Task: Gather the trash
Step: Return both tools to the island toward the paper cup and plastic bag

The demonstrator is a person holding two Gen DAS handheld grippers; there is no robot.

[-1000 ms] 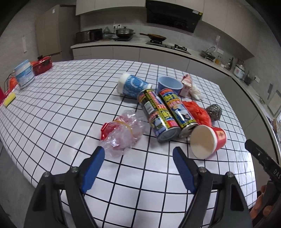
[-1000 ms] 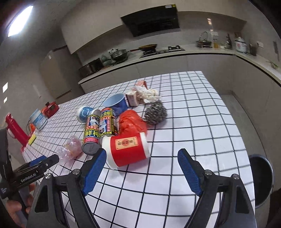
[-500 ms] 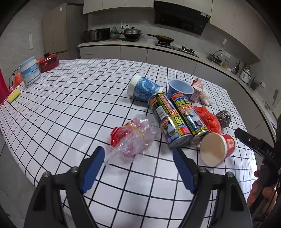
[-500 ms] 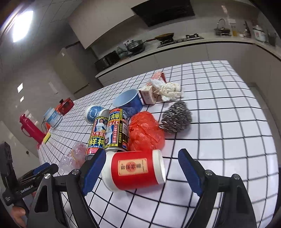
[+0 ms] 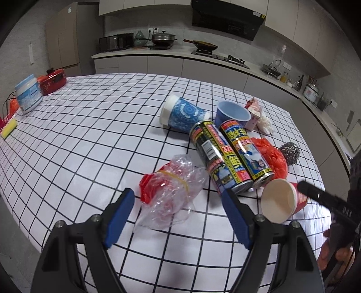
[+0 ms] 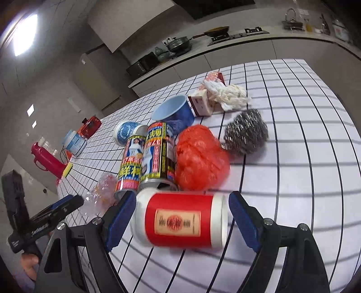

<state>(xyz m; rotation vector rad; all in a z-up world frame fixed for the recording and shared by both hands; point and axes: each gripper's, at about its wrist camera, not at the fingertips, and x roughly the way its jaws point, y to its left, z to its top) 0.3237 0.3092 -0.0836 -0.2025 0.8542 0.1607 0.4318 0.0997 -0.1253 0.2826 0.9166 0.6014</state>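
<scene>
Lying sideways, red paper cup, white-rimmed.

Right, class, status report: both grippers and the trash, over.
Left gripper open, straddling plastic wrap. Right gripper open around red cup lying on its side. Cans close behind.

A home kitchen: a black range hood hangs above a gas hob with a dark frying pan; left of the hob a lidded steel pot, right a sink faucet.
</scene>
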